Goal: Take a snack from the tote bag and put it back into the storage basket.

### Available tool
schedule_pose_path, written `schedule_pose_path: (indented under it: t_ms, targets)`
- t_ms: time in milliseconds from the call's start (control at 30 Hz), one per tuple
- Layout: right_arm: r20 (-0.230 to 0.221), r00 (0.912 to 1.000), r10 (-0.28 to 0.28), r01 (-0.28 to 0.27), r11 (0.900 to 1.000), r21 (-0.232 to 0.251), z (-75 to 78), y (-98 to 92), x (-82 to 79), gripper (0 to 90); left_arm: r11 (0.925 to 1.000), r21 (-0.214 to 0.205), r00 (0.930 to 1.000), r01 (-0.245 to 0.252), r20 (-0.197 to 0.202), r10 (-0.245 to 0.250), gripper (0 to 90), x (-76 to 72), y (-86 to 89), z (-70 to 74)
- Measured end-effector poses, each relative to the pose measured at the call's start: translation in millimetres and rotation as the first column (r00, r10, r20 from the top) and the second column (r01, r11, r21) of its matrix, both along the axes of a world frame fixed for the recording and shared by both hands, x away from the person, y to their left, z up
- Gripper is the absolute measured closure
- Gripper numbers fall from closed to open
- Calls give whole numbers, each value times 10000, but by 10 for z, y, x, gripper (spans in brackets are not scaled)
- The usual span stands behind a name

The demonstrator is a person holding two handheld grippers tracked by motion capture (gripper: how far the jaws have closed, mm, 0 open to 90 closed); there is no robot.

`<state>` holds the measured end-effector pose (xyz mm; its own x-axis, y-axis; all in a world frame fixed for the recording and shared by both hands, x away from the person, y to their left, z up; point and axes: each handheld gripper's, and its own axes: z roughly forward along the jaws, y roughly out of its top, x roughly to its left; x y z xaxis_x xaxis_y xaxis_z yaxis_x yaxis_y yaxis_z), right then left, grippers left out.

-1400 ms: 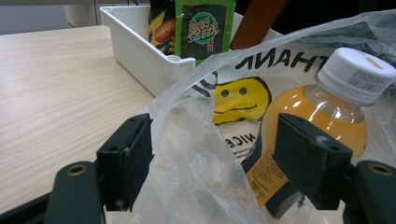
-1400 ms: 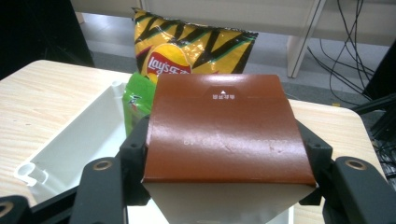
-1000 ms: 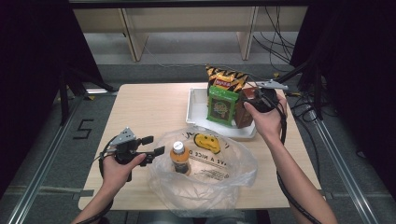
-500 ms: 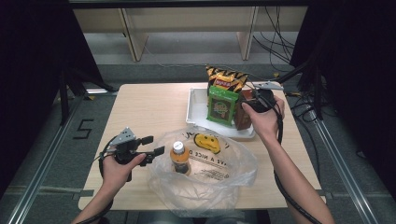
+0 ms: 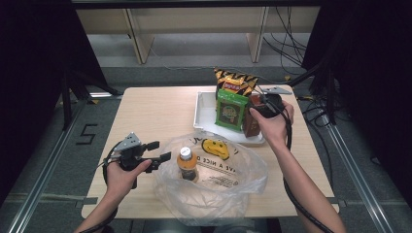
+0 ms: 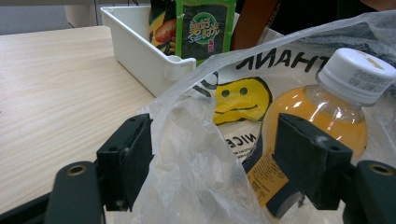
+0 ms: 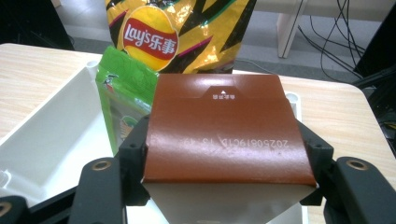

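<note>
Nearest the person, the left hand-held gripper (image 5: 160,151) hovered low over the desk (image 5: 155,111) with its jaws spread wide, pressing on nothing. In the left gripper view, crumpled film from the clear plastic bag (image 6: 196,158) bulged up between those jaws. The bag lay open at the near middle of the desk, a yellow smiley face printed on it. Inside it stood an orange drink bottle (image 5: 186,164) with a white cap, upright, just beside the left jaws.

Farther back on the right, the right hand-held gripper (image 7: 224,144) pinched a brown box (image 7: 224,126) between its two pads, gripping its sides. The box sat at the near right end of the white tray (image 5: 204,114). Just beside it in the tray stood a green packet (image 5: 231,109), and behind both rose a yellow and black crisp bag (image 5: 235,81).
</note>
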<state>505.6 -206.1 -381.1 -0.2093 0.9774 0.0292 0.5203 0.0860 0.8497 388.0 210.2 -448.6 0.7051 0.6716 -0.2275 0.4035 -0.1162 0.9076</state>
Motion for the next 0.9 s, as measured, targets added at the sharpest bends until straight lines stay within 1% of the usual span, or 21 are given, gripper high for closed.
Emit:
schedule_pose_path:
  t_ms: [33, 67, 167, 200, 233, 267, 333, 400, 467, 500, 533, 567, 600, 633, 667, 700, 733, 767, 833, 867, 900]
  targets:
    - [-45, 9999, -98, 99, 9999, 87, -9, 15, 0, 382, 10000, 2, 10000, 1, -4, -1, 275, 1, 0, -1]
    - [-37, 10000, -27, 27, 10000, 12, -19, 5, 9, 381, 10000, -2, 10000, 6, -1, -6, 275, 1, 0, -1]
    - [-81, 9999, -128, 128, 9999, 13, -22, 16, 9, 377, 10000, -3, 10000, 3, -4, -3, 275, 2, 0, -1]
    - [-25, 10000, 76, -76, 9999, -136, -21, -8, 24, 376, 10000, 2, 10000, 9, -5, -9, 275, 2, 0, -1]
    - [-37, 10000, 46, -46, 10000, -72, -23, 0, 27, 372, 10000, 0, 10000, 8, -13, -8, 275, 2, 0, -2]
    - [-111, 9998, -139, 138, 9999, -21, -18, 19, 21, 368, 10000, 2, 10000, 13, -6, -13, 275, 2, 0, -1]
    - [-45, 10000, -40, 40, 10000, -51, -7, 6, 27, 330, 10000, 6, 10000, 17, 0, -17, 275, 2, -1, 0]
    - [105, 9999, -118, 117, 9999, 62, -4, 8, 32, 292, 10000, -36, 10000, 3, -25, -4, 275, -1, -3, 0]
    - [40, 9999, -118, 118, 9999, 109, 8, 5, 20, 276, 10000, 30, 10000, -69, -35, 69, 275, -7, -2, 6]
    - [182, 9997, -158, 157, 9999, 63, 7, -3, 28, 266, 10000, 51, 10000, -25, 3, 25, 275, -5, 0, 6]
    - [151, 9999, -53, 52, 10000, 61, 18, -17, 23, 263, 10000, 42, 10000, -32, -1, 32, 275, -5, -1, 7]
    - [132, 9995, -273, 270, 9995, 184, 27, 2, 13, 261, 10000, 36, 10000, -30, -3, 30, 275, -6, -1, 7]
    - [124, 9998, -185, 181, 9995, 249, 48, -8, 0, 261, 10000, 37, 10000, -33, -2, 33, 275, -6, -2, 7]
    - [267, 9996, -29, 27, 10000, 79, 58, -31, 4, 259, 10000, 13, 10000, -7, -1, 7, 275, -6, -2, 7]
    - [350, 9994, -3, -1, 9999, 100, 77, -31, -9, 260, 10000, -6, 10000, 15, 3, -15, 274, -4, -2, 7]
    - [286, 9995, -164, 155, 9994, 310, 94, -7, -35, 260, 10000, -18, 10000, 8, 5, -8, 275, -4, -4, 8]
    - [407, 9992, 4, -11, 9999, 173, 122, -28, -47, 262, 10000, -19, 10000, 3, 5, -3, 275, -4, -5, 9]
    - [409, 9991, -135, 121, 9993, 346, 142, -9, -73, 263, 10000, -23, 10000, 10, 10, -10, 275, -4, -6, 9]
    - [405, 9991, -123, 106, 9990, 439, 176, -15, -113, 271, 10000, 12, 10000, -32, 19, 32, 275, -9, -6, 13]
    - [484, 9988, -76, 60, 9994, 338, 190, -30, -126, 277, 10000, 28, 10000, -31, 25, 31, 275, -10, -5, 15]
    - [597, 9981, 146, -162, 9995, 263, 201, -63, -141, 290, 10000, 35, 10000, -33, 34, 33, 275, -11, -4, 18]
